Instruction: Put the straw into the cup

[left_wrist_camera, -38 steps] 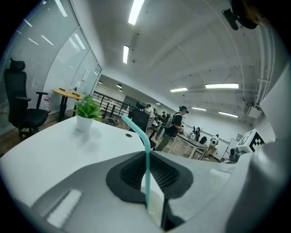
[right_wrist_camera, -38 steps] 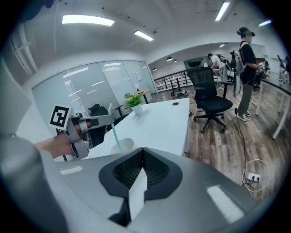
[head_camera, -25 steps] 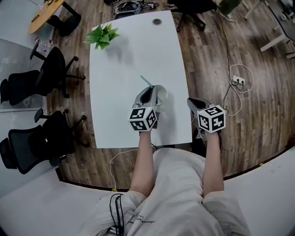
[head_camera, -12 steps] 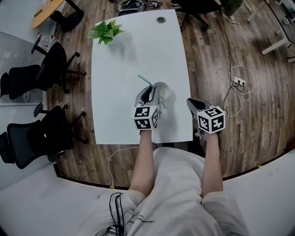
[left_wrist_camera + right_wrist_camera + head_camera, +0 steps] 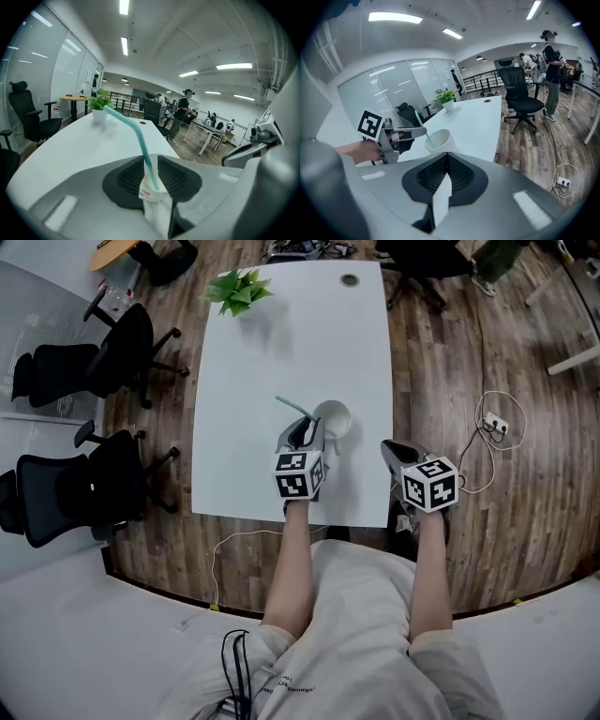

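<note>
A teal bent straw (image 5: pixel 292 408) sticks up and to the left out of my left gripper (image 5: pixel 305 433), which is shut on its lower end over the white table (image 5: pixel 281 343). In the left gripper view the straw (image 5: pixel 137 136) rises from a scrap of white wrapper (image 5: pixel 152 192) pinched between the jaws. The white cup (image 5: pixel 334 418) stands upright just right of the left gripper, empty as far as I can see. My right gripper (image 5: pixel 395 450) hangs past the table's right edge, shut on a white paper strip (image 5: pixel 442 197). From there I see the cup (image 5: pixel 438 139) and the straw (image 5: pixel 423 129) beside it.
A potted green plant (image 5: pixel 239 289) stands at the table's far left corner, a cable grommet (image 5: pixel 350 279) at the far right. Black office chairs (image 5: pixel 89 367) line the left side. A power strip with cables (image 5: pixel 497 425) lies on the wood floor to the right.
My left gripper with the straw has drawn slightly back and left of the cup, so the cup's rim now shows in full. The right gripper has stayed put.
</note>
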`<state>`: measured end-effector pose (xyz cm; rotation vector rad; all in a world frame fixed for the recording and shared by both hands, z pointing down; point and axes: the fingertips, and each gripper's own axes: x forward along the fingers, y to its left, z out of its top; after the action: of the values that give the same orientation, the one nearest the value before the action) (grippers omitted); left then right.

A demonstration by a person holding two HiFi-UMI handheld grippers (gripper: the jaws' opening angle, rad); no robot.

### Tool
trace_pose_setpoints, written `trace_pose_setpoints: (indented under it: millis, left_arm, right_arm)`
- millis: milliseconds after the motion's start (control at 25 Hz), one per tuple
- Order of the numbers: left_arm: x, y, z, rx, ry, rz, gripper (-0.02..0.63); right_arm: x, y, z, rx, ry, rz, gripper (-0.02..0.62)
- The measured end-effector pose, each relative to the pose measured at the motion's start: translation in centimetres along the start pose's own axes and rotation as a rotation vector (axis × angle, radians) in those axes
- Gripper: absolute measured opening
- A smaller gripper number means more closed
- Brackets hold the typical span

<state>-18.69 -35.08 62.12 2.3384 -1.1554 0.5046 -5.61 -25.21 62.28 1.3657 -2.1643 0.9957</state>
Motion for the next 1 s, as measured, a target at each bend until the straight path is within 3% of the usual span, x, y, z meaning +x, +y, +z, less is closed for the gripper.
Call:
trace_pose_setpoints:
  millis: [360, 1000]
  left_arm:
    - [-1.4, 0.2, -2.6, -0.060, 0.075, 0.118, 0.076]
    - [-6.5, -6.1, -4.5, -0.113, 0.000, 0.228, 0.075]
  right_arm:
    - [-1.6, -1.2, 0.0, -0.016, -0.015, 0.053, 0.028]
    - [-3.0, 2.1, -1.2, -0.133, 0.000, 0.278, 0.028]
